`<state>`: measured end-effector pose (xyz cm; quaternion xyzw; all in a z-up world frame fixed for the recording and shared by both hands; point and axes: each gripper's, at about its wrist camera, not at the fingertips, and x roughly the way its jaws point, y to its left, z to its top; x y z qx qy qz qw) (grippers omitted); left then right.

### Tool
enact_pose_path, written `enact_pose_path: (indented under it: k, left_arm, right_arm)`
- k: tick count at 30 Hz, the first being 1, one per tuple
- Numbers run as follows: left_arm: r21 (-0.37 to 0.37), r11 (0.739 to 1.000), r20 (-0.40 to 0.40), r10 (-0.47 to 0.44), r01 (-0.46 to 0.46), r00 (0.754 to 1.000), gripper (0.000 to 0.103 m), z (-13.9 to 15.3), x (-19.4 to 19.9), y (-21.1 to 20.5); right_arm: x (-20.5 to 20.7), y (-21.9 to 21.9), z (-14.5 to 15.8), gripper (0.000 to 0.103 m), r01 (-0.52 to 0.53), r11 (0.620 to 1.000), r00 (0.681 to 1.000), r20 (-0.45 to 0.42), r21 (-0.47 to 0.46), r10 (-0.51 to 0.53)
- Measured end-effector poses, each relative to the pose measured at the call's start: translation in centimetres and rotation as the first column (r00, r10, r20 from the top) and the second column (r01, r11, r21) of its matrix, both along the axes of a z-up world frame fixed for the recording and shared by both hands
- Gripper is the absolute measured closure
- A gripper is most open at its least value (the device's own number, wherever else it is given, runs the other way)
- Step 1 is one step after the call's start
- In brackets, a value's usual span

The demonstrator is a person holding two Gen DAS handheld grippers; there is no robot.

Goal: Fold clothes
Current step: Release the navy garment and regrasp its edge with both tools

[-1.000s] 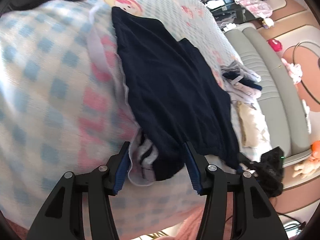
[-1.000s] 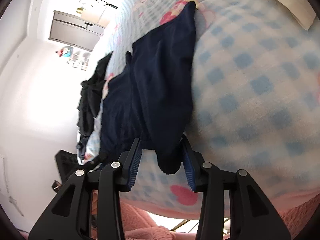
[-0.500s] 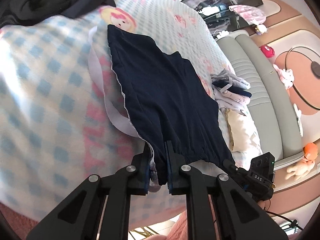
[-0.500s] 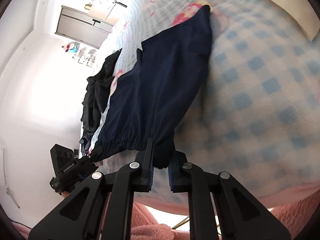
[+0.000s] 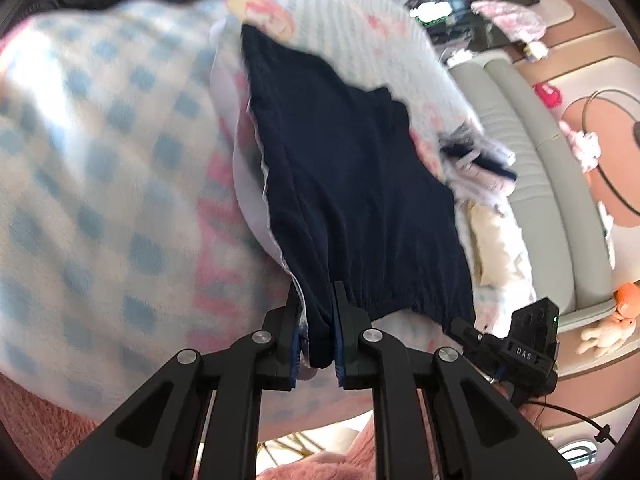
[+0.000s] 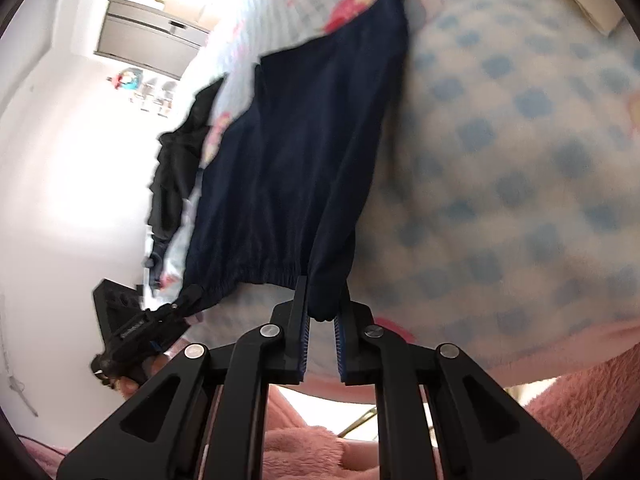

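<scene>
Two handheld grippers grasp a pair of navy shorts [image 5: 360, 184] by the elasticated waistband over a bed spread with a blue-checked blanket [image 5: 100, 184]. The left gripper [image 5: 318, 320] is clenched on one corner of the waistband, its jaws having just eased slightly wider with the cloth between them. The right gripper [image 6: 322, 312] pinches the opposite corner in the same way. The shorts stretch from the grippers across the blanket, legs pointing away. A heap of black clothing [image 6: 176, 176] lies beyond on the bed.
</scene>
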<state>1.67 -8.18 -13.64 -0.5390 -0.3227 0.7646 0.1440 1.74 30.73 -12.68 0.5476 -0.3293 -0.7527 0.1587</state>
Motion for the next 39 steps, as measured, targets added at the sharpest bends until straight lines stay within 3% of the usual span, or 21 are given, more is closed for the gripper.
enact_pose_path:
  k: [1,2,3,7,9,15,18,22,26,29,33,35,37,39]
  left_arm:
    - [0.002,1.000,0.035,0.004,-0.004,0.999,0.073,-0.7,-0.3,0.0]
    - [0.017,1.000,0.044,0.009,-0.009,0.999,0.072,-0.9,-0.3,-0.2]
    - [0.034,0.999,0.047,0.014,-0.016,0.999,0.071,-1.0,-0.3,-0.5]
    - [0.028,1.000,0.001,0.005,-0.005,1.000,0.052,0.4,0.2,-1.1]
    - [0.020,1.000,-0.017,0.004,-0.003,1.000,0.052,1.0,0.3,-1.5]
    - [0.009,0.997,-0.067,0.076,-0.076,0.995,0.052,2.2,-0.3,-3.5]
    - [-0.015,0.990,-0.077,0.137,-0.138,0.988,0.052,2.2,-1.2,-4.1]
    - [0.031,0.986,-0.056,0.168,-0.166,0.984,0.052,1.5,-3.0,-3.5]
    - [0.027,0.992,-0.058,0.127,-0.126,0.990,0.051,1.5,-4.4,-1.5]
    - [0.027,0.993,-0.020,0.115,-0.115,0.993,0.043,0.6,-5.4,-0.6]
    - [0.044,0.995,-0.007,0.089,-0.088,0.996,0.043,0.2,-5.8,0.4]
    - [0.049,0.997,-0.013,0.060,-0.060,0.998,0.045,0.2,-5.9,1.0]
    - [0.024,0.999,-0.009,0.032,-0.032,0.999,0.047,0.1,-6.2,1.5]
    - [-0.013,1.000,0.000,0.011,-0.011,1.000,0.054,-0.1,-6.5,2.0]
  right_arm:
    - [0.0,0.2,-0.2,0.086,0.017,0.999,1.000,0.012,0.042,-0.018]
    - [0.0,0.3,-0.3,0.075,0.036,0.997,0.999,0.021,0.074,-0.038]
    - [0.0,0.5,-0.2,0.073,0.050,0.995,0.998,0.022,0.090,-0.052]
    - [0.2,1.2,1.3,0.064,0.040,0.999,0.998,-0.039,0.031,-0.039]
    - [0.2,1.2,2.6,0.053,0.019,0.998,0.997,-0.081,0.055,-0.014]
    - [-0.1,1.8,4.7,0.049,0.025,0.987,0.993,-0.121,0.160,-0.006]
    - [-0.4,2.7,4.8,0.048,0.066,0.970,0.993,-0.106,0.235,-0.042]
    - [-1.8,4.4,4.2,0.048,0.097,0.974,0.993,-0.083,0.203,-0.081]
    - [-4.3,3.8,4.0,0.048,0.072,0.978,0.994,-0.094,0.198,-0.054]
    - [-6.3,3.2,2.6,0.048,0.052,0.974,0.997,-0.067,0.222,-0.038]
    - [-7.8,1.9,0.6,0.048,0.019,0.960,0.999,-0.030,0.280,-0.011]
    - [-8.0,1.4,0.4,0.048,0.010,0.964,0.999,-0.039,0.266,0.000]
    - [-8.2,1.1,0.3,0.052,0.001,0.969,0.999,-0.044,0.248,0.010]
    - [-8.4,1.2,0.1,0.072,0.000,0.976,0.999,-0.041,0.216,0.009]
